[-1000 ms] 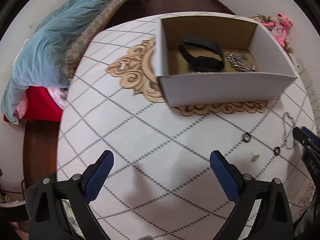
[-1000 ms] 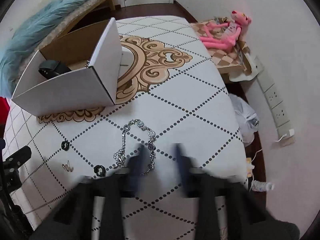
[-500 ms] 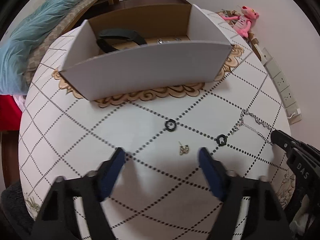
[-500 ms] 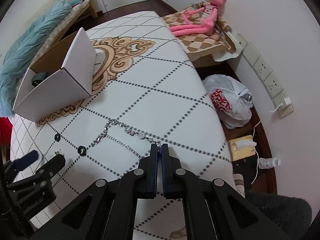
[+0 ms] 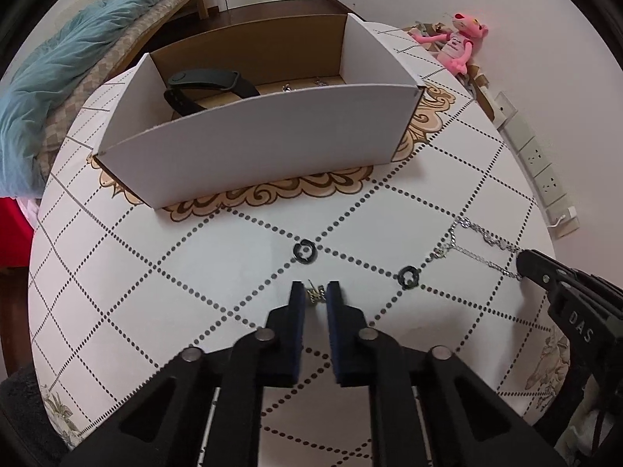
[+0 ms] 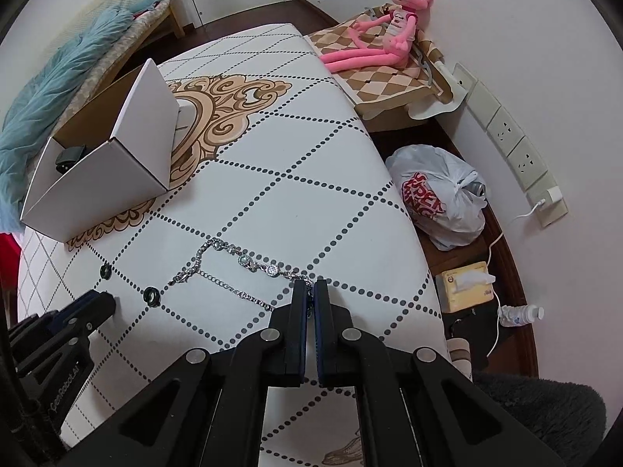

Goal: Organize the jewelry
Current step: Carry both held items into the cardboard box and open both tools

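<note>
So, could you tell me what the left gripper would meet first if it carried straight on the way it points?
Probably the black ring just beyond the small gold earring between the left gripper jaws; farther on stands the white box. Depth is uncertain.

Left wrist view: mounted behind the left gripper [image 5: 315, 295], low and close over the table [image 5: 194, 280], facing straight at the long side of the white box [image 5: 257, 144] with the bed beyond. Right wrist view: mounted behind the right gripper [image 6: 310, 292], equally low, angled toward the wall sockets [image 6: 506, 132] and the table's right edge. Shared: box [image 6: 97, 190], both black rings, silver chain [image 6: 241, 262], pink toy [image 6: 389, 35].
</note>
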`<state>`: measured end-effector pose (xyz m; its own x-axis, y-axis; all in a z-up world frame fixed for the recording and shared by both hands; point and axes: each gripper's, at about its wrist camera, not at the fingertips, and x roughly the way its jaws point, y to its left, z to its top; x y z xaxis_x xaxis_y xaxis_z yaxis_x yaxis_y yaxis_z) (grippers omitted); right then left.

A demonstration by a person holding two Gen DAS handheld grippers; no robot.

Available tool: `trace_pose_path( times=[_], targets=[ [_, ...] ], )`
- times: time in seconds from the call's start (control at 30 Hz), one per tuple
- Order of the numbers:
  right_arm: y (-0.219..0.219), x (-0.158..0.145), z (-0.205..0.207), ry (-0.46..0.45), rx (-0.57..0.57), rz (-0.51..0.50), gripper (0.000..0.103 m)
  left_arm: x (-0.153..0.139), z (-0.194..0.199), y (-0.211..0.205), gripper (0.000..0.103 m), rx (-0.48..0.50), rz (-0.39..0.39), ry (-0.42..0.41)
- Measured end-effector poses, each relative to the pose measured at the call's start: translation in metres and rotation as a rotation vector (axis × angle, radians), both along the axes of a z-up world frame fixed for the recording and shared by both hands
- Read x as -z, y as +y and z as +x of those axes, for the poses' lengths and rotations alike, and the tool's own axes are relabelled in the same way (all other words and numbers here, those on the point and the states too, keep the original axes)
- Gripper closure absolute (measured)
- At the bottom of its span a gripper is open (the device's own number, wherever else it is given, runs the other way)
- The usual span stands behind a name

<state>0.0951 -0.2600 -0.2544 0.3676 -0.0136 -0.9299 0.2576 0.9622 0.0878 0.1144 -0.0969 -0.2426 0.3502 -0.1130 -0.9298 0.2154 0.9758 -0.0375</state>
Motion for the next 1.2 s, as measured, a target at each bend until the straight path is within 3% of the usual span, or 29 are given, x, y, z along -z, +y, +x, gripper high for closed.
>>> trace_pose_path(
  times=[0.27,0.6,1.0,1.2],
  targets=[
    [0.002,-0.014,-0.001,-0.04,-0.008,0.032,0.1,-0.012,-0.008,0.009,0.097,0.0,-0.05,-0.006],
    [0.019,-0.078,0.013,-0.15,-0.088,0.146,0.1,-0.074,0.008,0.035,0.097,-0.01,-0.127,-0.069],
    [0.06,-0.172,0.065,-0.3,-0.249,0.216,0.1,-0.152,0.066,0.068,0.097,-0.025,-0.184,-0.155],
    [0.083,-0.183,0.114,-0.294,-0.316,0.209,0.1,-0.153,0.107,0.079,0.097,-0.037,-0.201,-0.128]
  ],
)
